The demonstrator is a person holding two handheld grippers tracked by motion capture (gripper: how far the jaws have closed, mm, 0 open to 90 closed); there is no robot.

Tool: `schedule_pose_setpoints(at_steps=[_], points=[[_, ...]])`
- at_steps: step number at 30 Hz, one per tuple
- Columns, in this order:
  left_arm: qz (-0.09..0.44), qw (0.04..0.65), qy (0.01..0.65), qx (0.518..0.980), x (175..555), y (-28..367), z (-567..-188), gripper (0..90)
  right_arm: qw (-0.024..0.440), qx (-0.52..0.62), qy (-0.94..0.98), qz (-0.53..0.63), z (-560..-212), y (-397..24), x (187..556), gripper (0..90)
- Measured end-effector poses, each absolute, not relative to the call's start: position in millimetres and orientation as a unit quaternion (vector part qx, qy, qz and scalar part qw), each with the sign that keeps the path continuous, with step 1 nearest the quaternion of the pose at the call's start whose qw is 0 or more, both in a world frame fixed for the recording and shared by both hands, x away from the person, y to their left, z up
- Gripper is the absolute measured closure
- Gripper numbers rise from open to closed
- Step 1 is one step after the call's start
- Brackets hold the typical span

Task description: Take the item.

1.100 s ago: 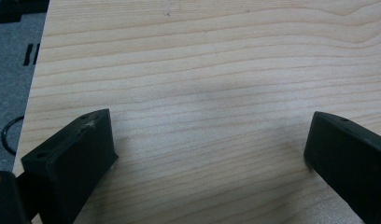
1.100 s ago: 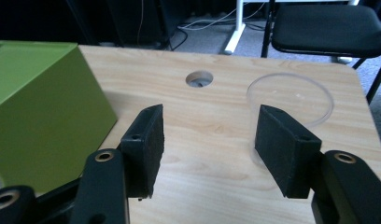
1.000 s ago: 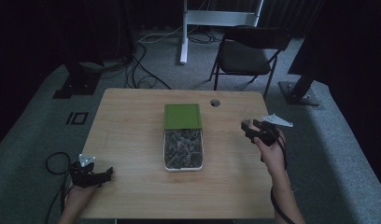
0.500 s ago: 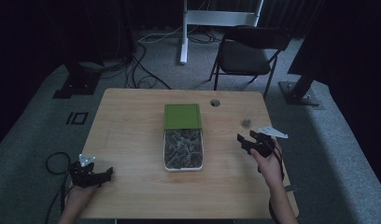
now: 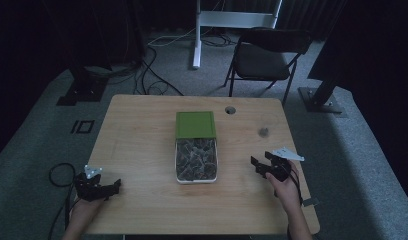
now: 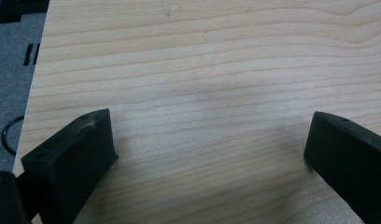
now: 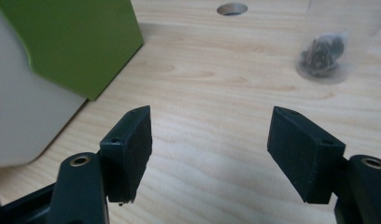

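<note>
Both hands (image 5: 287, 184) low, jaws apart

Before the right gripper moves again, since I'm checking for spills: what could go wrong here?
The clear cup with dark pieces stands alone near the table's right edge; a careless sweep by the right gripper, whose empty jaws have just been opening, might tip it. The white tray beside it lies uncovered.

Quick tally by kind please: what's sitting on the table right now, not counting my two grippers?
White box of small dark pieces, with green lid slid halfway back: 1
Clear cup holding a few dark pieces: 1
Total: 2
The round hole is part of the table top, not counted.
</note>
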State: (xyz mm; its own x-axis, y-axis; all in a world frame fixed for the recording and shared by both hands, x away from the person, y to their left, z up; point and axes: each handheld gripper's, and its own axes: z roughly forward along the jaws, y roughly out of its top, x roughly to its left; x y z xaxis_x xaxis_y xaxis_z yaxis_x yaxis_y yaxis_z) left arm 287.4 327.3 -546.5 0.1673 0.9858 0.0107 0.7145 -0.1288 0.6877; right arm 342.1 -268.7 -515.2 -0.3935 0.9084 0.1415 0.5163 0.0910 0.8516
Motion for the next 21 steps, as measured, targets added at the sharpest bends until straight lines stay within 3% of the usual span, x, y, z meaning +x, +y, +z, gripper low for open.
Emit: schedule_pose_setpoints(at_steps=[21], points=[[0.243, 0.280, 0.598, 0.711, 287.3, 327.3, -546.5, 2.3, 0.213, 0.499, 0.728, 0.420, -541.3, -271.2, 315.2, 28.6]])
